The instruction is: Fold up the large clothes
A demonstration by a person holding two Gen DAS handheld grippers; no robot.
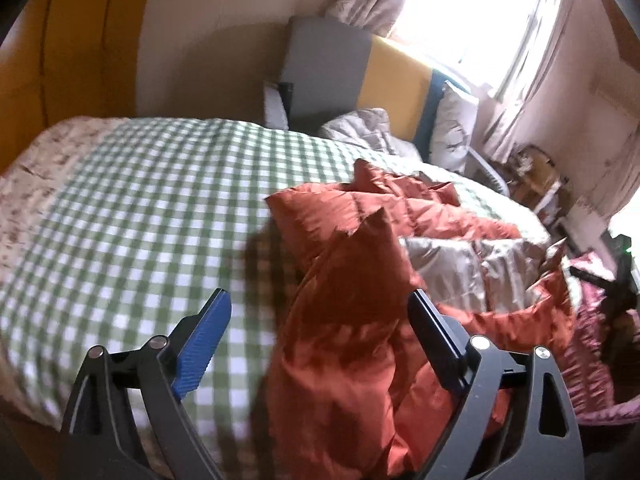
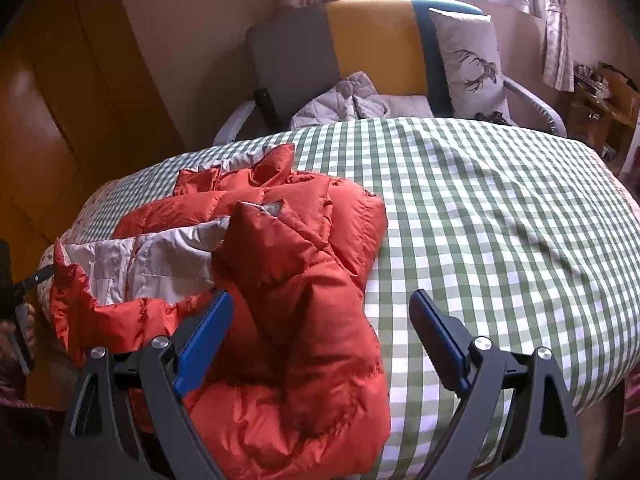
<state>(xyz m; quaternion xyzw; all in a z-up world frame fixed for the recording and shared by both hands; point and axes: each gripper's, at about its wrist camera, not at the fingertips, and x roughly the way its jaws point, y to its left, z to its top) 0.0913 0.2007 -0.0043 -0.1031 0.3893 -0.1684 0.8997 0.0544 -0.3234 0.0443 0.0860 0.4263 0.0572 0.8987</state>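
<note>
I have both tools spread wide and gripping nothing, hovering over the near edge of the bed [image 2: 500, 208]. The orange puffer jacket [image 2: 288, 280] lies rumpled on the checked cover, its pale lining [image 2: 140, 260] turned up, its length running roughly away from me toward the headboard. From my left tool [image 1: 320, 320] the jacket sits ahead and to the right; from my right tool [image 2: 320, 320] it sits ahead and to the left, so it lies between the two (the near hem bunches right under both). It looks puffy and slippery, and I judge it needs spreading flat first.
</note>
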